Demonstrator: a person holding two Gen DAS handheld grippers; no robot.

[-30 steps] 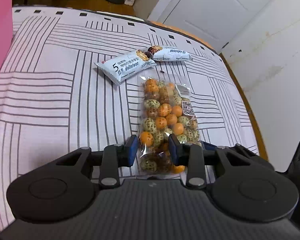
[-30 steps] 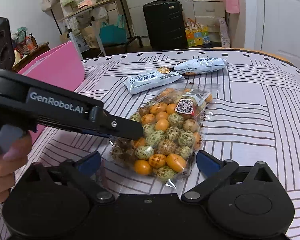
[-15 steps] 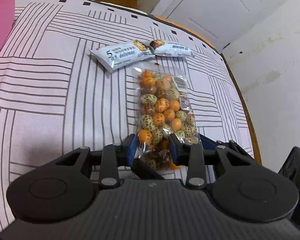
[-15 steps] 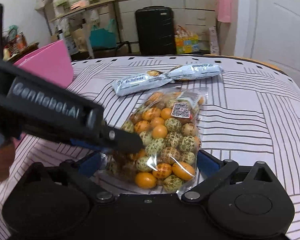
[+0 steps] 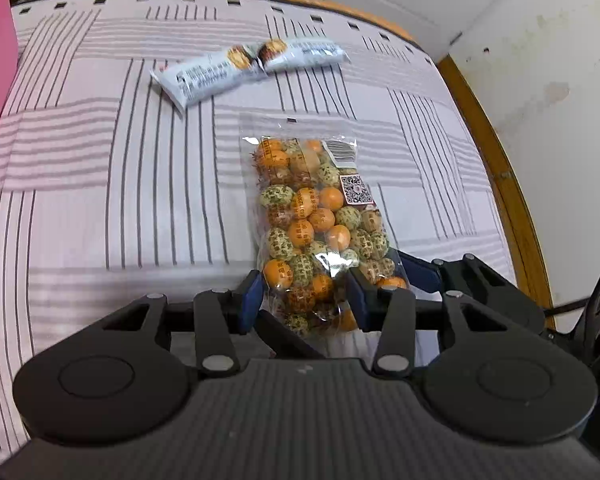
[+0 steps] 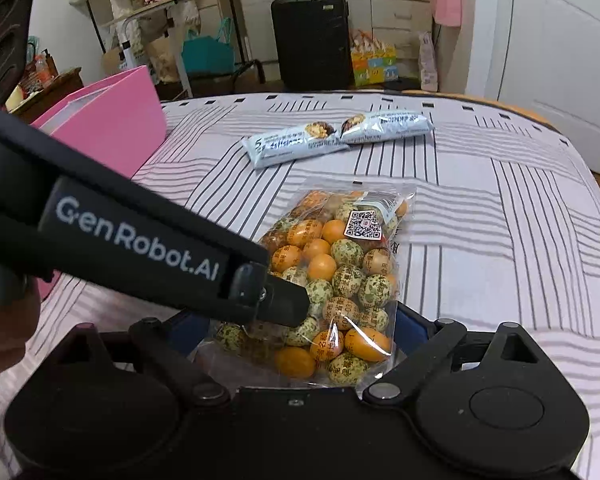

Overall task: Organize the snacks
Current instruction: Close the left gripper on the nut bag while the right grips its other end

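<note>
**Clear bag of wrapped sweets between both hand-held grippers**

A transparent, crinkly plastic bag of sweets [image 5: 320, 224] lies on the striped cloth [image 5: 100, 200], a soft white fabric crossed by blocks of thin dark lines that covers the tabletop. The bag is long and flat-sealed at its far end, packed with small round and egg-shaped pieces, some glossy orange, others mottled green and cream with printed characters. A white barcode label and a square code sticker sit on its upper right face.

The left hand-held gripper [image 5: 306, 300], matt black with blue pads, straddles the bag's near end; its jaws are opening, set narrow, and the pads stand at the bag's sides rather than squeezing it. The right hand-held gripper [image 6: 296, 340] brackets the same near end from the bag's right, its jaws wide and closing, the bag between them but not pinched.

Beyond the bag's far end lie two pale blue foil snack bars [image 5: 204, 76] [image 5: 304, 53], smooth and pillow-shaped, touching end to end. A stiff pink box [image 6: 108, 124] stands on the cloth left of the bag.
</note>
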